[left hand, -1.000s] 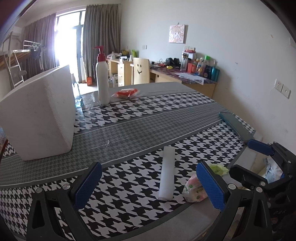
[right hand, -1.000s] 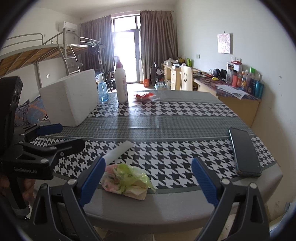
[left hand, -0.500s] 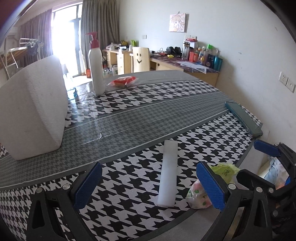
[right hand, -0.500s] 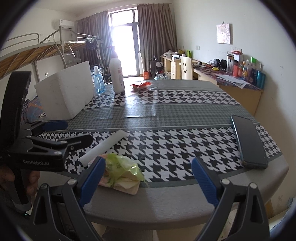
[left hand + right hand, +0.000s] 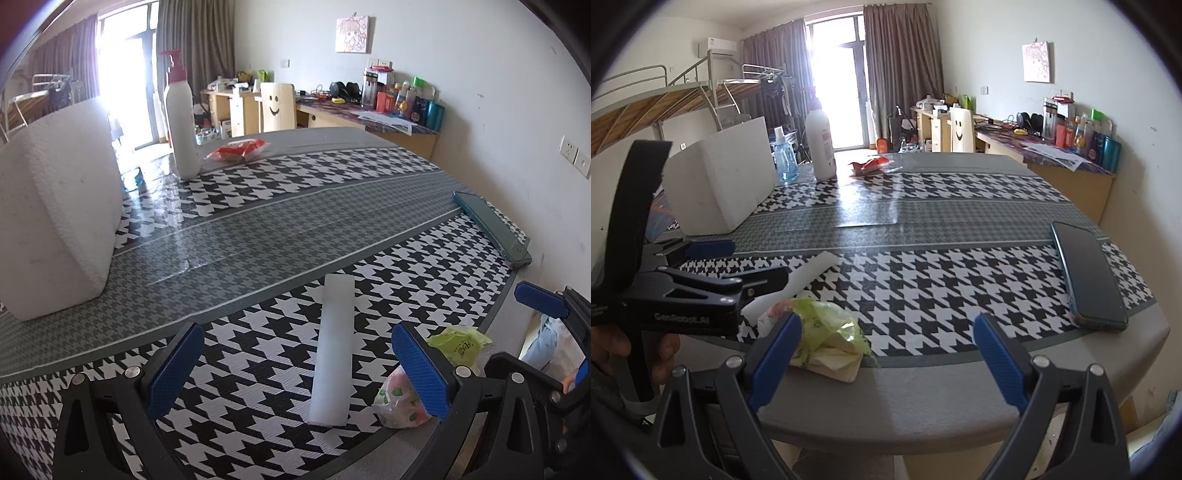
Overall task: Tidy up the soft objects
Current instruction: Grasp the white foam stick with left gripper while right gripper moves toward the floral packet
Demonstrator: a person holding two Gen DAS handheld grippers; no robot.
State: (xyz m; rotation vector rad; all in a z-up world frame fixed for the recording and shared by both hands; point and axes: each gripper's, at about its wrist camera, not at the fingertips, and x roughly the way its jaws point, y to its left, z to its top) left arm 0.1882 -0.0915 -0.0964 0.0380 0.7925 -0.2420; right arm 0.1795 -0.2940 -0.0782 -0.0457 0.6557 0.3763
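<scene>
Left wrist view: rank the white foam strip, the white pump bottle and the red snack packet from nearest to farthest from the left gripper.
1. White foam strip, just ahead of the left gripper.
2. White pump bottle, far left.
3. Red snack packet, beside the bottle, slightly farther.

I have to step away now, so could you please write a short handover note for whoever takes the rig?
Left gripper: open, empty, lined up on the white foam strip.
Right gripper: open, empty, beside the crumpled soft packets at the table's near edge.
White foam box stands far left.
Done: nothing is gripped.
Left: pick up strip and packets and organise them.
</scene>
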